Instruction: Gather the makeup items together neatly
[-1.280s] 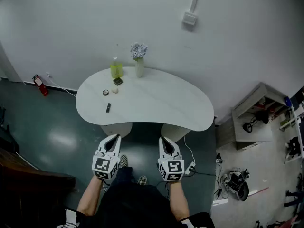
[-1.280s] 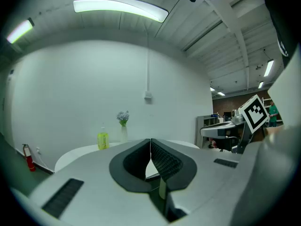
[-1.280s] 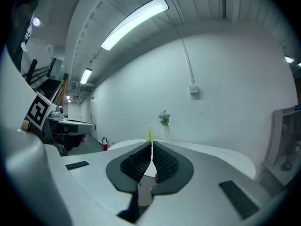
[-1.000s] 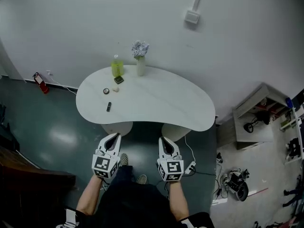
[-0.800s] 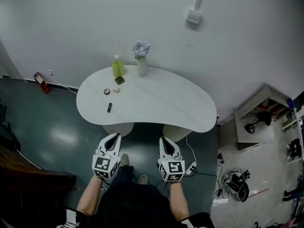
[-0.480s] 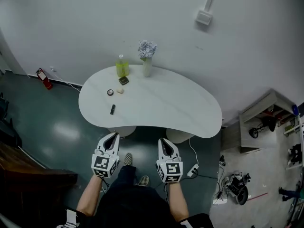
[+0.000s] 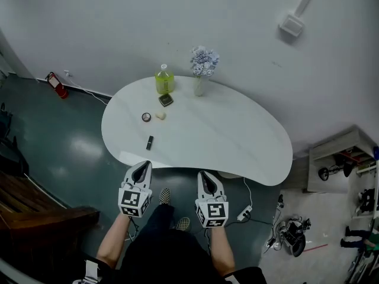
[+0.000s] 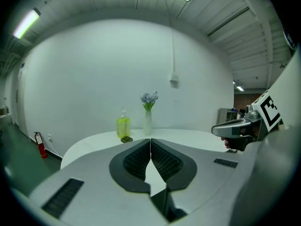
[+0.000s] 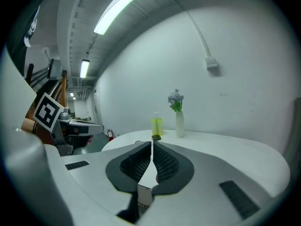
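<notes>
Person stands at the near edge of a white kidney-shaped bench (image 7: pixel 231 138), one tool in each hand, both held low in front of the body with tips about at the bench edge. Left tool (image 7: pixel 144 165): jaws together, nothing between them, ribbed pads meet along one line in the left gripper view. Right tool (image 7: pixel 205 174): jaws together too, empty. Tools sit side by side, apart from each other, both pointing toward the bench. Each shows at the edge of the other's gripper view.

Makeup items are all on the left half of the bench, spread out, none touching:
- dark square compact (image 7: pixel 166 100), just in front of the green bottle (image 7: pixel 164 80)
- small round jar (image 7: pixel 146 117), nearer the person than the compact
- pale beige piece (image 7: pixel 160 115), just beside the jar on its right
- dark stick (image 7: pixel 150 142), maybe a lipstick but too small to tell, lying alone closest to the near edge, just ahead of the left tool

White vase (image 7: pixel 199 86) with pale blue flowers (image 7: pixel 204 58) stands upright right of the bottle, at the far edge by the wall. Red fire extinguisher (image 7: pixel 54 80) is on the floor at left by the wall. White power strip (image 7: pixel 244 213) is on the floor right of the person's feet
</notes>
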A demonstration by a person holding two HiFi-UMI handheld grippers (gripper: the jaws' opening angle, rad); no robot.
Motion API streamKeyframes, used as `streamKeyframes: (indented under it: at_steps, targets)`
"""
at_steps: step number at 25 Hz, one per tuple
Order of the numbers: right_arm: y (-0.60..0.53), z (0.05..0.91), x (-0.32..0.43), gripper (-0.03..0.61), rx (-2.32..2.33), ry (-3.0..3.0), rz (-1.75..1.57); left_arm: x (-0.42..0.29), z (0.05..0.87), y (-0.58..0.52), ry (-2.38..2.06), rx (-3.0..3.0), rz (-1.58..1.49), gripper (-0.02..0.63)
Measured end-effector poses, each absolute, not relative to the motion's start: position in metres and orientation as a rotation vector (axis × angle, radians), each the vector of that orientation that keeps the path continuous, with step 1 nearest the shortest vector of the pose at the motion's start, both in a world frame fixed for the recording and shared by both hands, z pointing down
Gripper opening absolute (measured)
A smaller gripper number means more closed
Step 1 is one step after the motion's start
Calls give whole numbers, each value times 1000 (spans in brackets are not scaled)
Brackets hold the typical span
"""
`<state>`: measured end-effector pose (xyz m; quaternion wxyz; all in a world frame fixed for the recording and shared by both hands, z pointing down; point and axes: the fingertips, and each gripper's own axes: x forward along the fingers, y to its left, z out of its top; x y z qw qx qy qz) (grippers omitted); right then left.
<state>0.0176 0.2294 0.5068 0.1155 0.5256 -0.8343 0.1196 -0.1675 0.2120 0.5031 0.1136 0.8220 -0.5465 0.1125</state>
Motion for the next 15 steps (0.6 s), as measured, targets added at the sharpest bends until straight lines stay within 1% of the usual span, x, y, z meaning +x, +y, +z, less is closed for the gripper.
streamKeyframes:
  at_steps: [6, 15]
  targets:
    - [191, 541, -9, 37, 1486, -2404, 410, -179, 541, 183, -1535, 2367, 388, 20]
    - [156, 594, -29, 37, 1414, -2314, 488, -201, 599, 152, -1470, 2280, 462, 20]
